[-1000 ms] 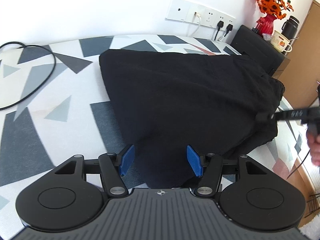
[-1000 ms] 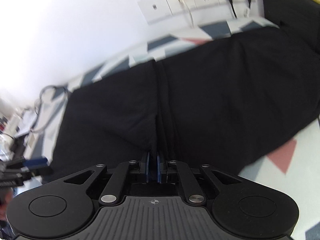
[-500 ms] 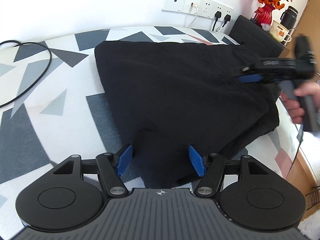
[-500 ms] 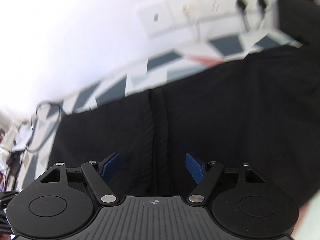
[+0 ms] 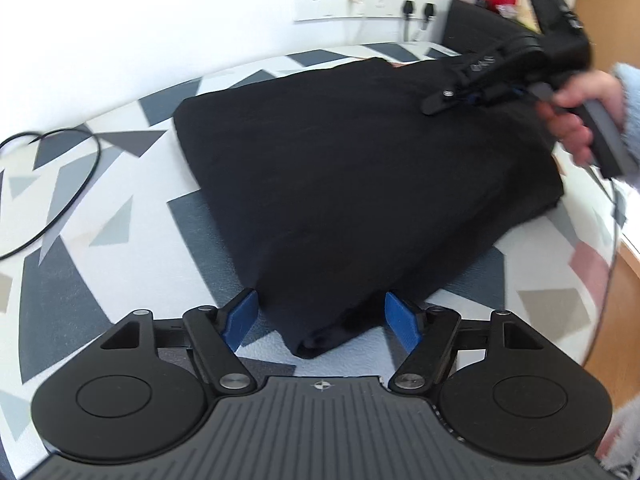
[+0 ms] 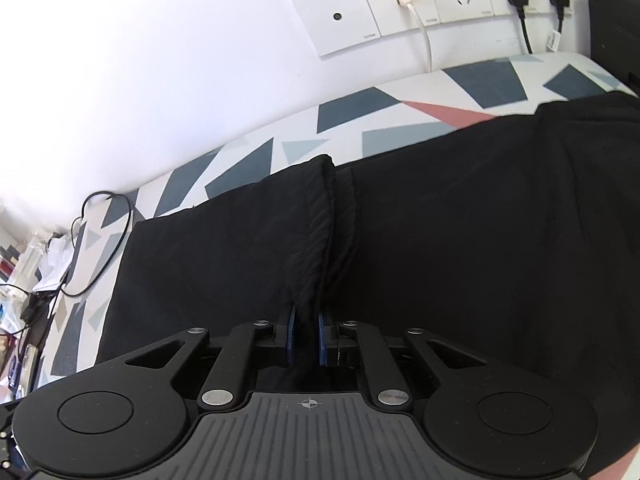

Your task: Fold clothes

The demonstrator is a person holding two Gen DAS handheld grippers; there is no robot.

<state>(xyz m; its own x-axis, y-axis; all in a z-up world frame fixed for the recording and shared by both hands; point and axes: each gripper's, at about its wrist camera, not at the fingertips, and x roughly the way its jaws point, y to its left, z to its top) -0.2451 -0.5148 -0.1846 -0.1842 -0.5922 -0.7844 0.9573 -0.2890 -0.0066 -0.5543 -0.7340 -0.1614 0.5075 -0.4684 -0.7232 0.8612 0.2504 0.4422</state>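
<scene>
Left wrist view shows my left fingers (image 5: 322, 316) spread wide, one on each side of the near corner of the black garment (image 5: 360, 184), which lies flat on the patterned table (image 5: 80, 240). My right fingers (image 6: 306, 334) are pinched tight on a raised ridge of that same cloth. My right hand (image 5: 580, 112) grips the tool's handle over the garment's far side, near the wall sockets (image 6: 420, 4).

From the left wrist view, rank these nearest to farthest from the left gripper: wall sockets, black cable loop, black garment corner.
From the left gripper:
1. Black garment, its corner lying between the open fingers.
2. Black cable loop, off to the left on the patterned surface.
3. Wall sockets, farthest, up on the back wall.
</scene>
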